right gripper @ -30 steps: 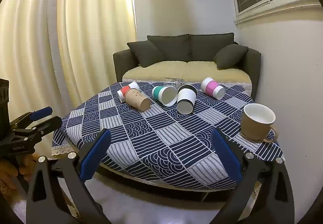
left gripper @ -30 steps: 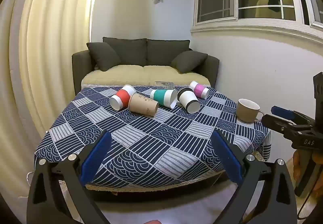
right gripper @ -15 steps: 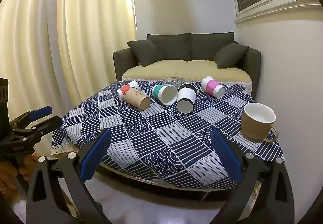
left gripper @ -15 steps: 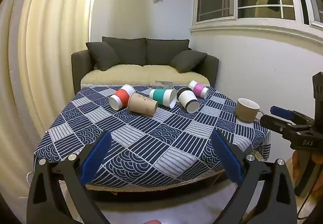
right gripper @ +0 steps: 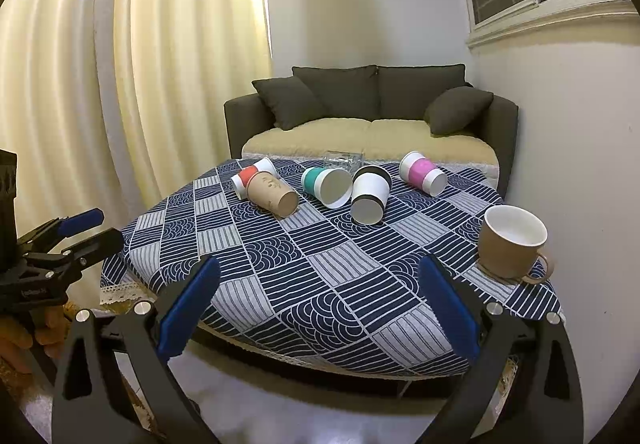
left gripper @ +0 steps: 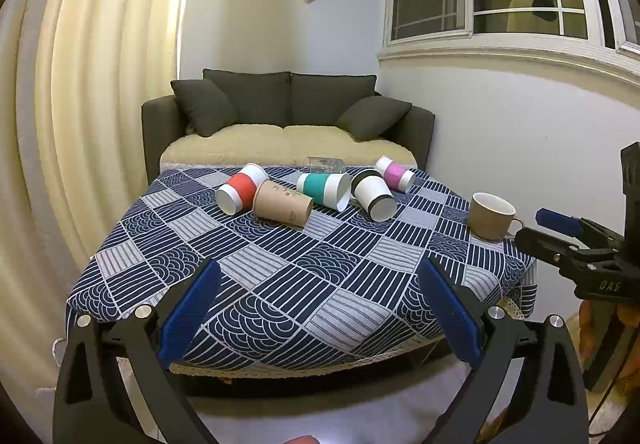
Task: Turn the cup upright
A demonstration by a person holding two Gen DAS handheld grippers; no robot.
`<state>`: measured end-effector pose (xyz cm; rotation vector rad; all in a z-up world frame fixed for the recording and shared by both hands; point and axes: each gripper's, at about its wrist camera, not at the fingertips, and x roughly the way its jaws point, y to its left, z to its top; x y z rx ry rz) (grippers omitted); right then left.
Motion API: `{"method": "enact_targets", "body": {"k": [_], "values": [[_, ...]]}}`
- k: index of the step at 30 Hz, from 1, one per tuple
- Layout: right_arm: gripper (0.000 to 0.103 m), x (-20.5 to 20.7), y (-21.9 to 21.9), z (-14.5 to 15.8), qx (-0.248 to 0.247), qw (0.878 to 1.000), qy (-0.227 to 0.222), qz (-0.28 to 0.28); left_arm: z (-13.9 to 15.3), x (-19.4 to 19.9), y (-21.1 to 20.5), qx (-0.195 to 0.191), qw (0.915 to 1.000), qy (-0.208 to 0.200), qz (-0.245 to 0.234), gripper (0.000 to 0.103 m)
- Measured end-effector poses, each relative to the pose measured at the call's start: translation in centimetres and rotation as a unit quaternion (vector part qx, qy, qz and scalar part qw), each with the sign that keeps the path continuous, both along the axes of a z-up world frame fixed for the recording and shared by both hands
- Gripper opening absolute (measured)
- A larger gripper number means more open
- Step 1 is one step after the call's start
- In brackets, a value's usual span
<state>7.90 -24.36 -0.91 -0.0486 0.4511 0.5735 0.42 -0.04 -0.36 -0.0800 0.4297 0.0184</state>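
Note:
Several paper cups lie on their sides at the far part of the table: a red-banded cup [left gripper: 239, 189], a brown cup [left gripper: 283, 202], a teal-banded cup [left gripper: 324, 190], a black-rimmed white cup [left gripper: 374, 194] and a pink-banded cup [left gripper: 394, 174]. A clear glass [left gripper: 324, 163] lies behind them. A tan mug [left gripper: 490, 216] stands upright at the right edge. My left gripper [left gripper: 318, 308] is open and empty, short of the table's near edge. My right gripper [right gripper: 320, 308] is open and empty, also short of the near edge. The same cups show in the right wrist view, the brown cup [right gripper: 273, 194] among them.
The table wears a blue patterned cloth [left gripper: 280, 268]. A dark sofa [left gripper: 288, 116] stands behind it. Curtains [left gripper: 100, 104] hang on the left and a white wall [left gripper: 520, 140] is close on the right.
Both views shift only slightly. The cups, glass and mug have not moved. Both grippers stay open.

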Motion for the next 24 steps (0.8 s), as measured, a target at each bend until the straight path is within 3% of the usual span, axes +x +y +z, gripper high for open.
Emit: {"method": "enact_targets", "body": {"k": [10,17,21,24], "values": [[0.098,3.9,0.8,-0.4,-0.007,0.998,0.055,-0.009,-0.6,2.5,0.4,-0.004,0.9998,0.016,-0.007,0.096],[0.098,11.5,1.0,-0.9,0.038,0.985,0.168,-0.016,-0.6,6.2,1.8,-0.036,0.9987,0.033,-0.013,0.096],[0.098,16.5,2.2,-0.7,0.022,0.980,0.194,-0.031,-0.1,8.9,2.2,-0.031,0.9988,0.032,-0.020,0.096],[0.098,20.9,3.5,-1.1,-0.004,0.974,0.225,-0.037,0.4,10.9,2.9,-0.058,0.9968,0.044,-0.032,0.096]]}}
